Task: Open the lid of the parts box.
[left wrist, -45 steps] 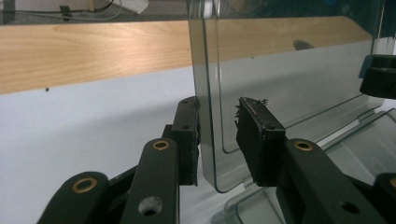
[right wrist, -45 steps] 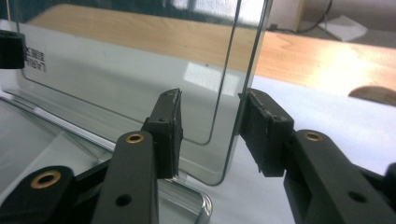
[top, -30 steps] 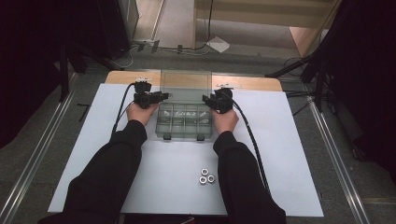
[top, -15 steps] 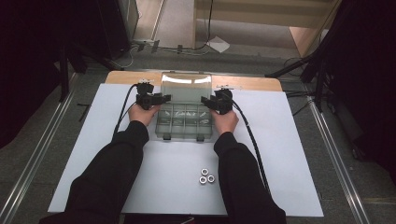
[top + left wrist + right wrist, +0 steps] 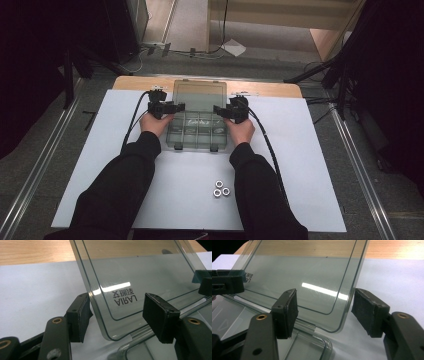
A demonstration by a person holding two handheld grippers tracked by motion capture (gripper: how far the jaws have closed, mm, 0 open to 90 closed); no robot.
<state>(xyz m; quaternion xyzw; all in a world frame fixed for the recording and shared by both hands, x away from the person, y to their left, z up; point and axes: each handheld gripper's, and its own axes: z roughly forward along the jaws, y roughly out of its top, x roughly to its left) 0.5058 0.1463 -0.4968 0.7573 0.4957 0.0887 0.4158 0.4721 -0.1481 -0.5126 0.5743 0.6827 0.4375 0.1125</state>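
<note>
Box [image 5: 198, 131], clear plastic with compartments, sits on the white sheet [image 5: 300, 165] at its far middle, just before the bare wooden strip [image 5: 270, 89]. Its lid [image 5: 199, 95] is swung open and leans back. The left gripper [image 5: 172, 107] is at the lid's left edge, the right gripper [image 5: 220, 110] at its right edge; both have just been opening, and each now stands wide astride a lower lid corner without pressing it. Three nuts [image 5: 220, 189] lie nearer the person, well apart from the box.

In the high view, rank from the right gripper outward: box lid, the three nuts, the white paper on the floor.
From the right gripper:
1. Box lid, right beside it, toward the table's far edge.
2. Three nuts, near edge, between the sleeves.
3. White paper, on the floor beyond the table.
</note>
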